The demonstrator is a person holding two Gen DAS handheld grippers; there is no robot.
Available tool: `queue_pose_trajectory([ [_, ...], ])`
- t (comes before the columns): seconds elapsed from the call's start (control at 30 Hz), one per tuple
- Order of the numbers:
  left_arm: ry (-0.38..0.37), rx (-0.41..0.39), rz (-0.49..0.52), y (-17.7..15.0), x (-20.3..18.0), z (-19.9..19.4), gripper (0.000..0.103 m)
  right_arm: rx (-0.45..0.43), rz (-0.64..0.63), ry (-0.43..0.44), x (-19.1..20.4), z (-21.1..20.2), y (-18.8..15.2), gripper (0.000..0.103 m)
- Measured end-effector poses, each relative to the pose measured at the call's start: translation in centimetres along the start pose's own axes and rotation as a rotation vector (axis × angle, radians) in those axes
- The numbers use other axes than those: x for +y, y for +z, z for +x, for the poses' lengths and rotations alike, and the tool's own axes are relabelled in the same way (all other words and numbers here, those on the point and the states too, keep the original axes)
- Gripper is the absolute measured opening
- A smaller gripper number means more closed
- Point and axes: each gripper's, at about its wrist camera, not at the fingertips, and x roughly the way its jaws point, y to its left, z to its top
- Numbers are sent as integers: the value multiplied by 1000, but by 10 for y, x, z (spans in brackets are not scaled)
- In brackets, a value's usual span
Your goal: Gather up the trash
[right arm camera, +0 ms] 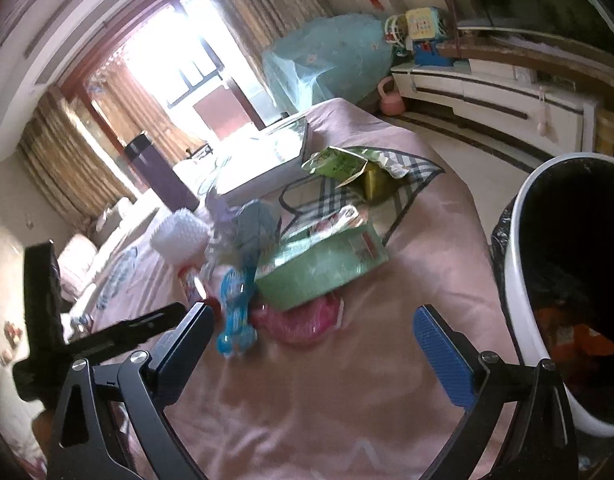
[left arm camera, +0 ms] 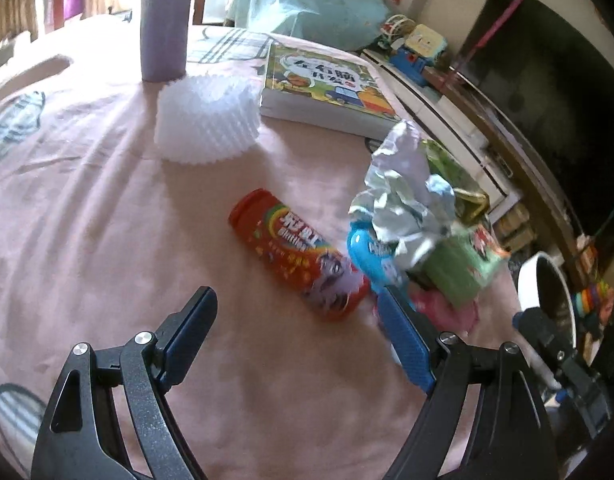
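Trash lies on a pink bedspread (left arm camera: 87,200). A red candy tube (left arm camera: 299,252) lies on its side just ahead of my left gripper (left arm camera: 299,300), which is open and empty. Right of the tube are a blue plastic piece (left arm camera: 367,252), crumpled silver foil (left arm camera: 403,192), a green packet (left arm camera: 463,264) and a pink wrapper (left arm camera: 447,312). In the right wrist view my right gripper (right arm camera: 315,320) is open and empty above the bedspread, near the pink wrapper (right arm camera: 303,320), the blue piece (right arm camera: 237,300) and the green packet (right arm camera: 323,268). A white trash bin (right arm camera: 519,280) with a black liner stands at the right.
A white foam net (left arm camera: 207,120), a purple bottle (left arm camera: 165,20) and a children's book (left arm camera: 327,84) lie farther back on the bed. A green carton (right arm camera: 347,168) rests on plaid cloth. A low white cabinet (right arm camera: 487,96) with toys runs along the wall. The bin (left arm camera: 535,284) stands beside the bed.
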Motion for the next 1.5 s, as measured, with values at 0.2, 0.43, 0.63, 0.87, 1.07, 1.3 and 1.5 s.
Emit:
queue_pose_trajectory([
  [0.2,34,-24,24,12,-7,13,85,35,76,47,-8,19,10,100],
  [0.43,5,-15,88,12,-9,23,54,62,167,74,-20,41,19,81],
  [0.63,-33,-12,131,2,-7,11,42,63,189,117,-21,45,21,49],
  [0.87,-94,-1,174,-26,-9,-10,38,10,128,113,-10,17,13,36],
  [1.07,-138,-3,235,-47,-17,-36,35,-38,64,98,-3,-22,3,34],
  [1.3,-87,6,277,-57,-21,-36,35,6,-86,-17,8,-42,-19,34],
  [1.5,-40,8,289,-61,-21,-27,35,63,-89,-26,7,-20,-20,38],
])
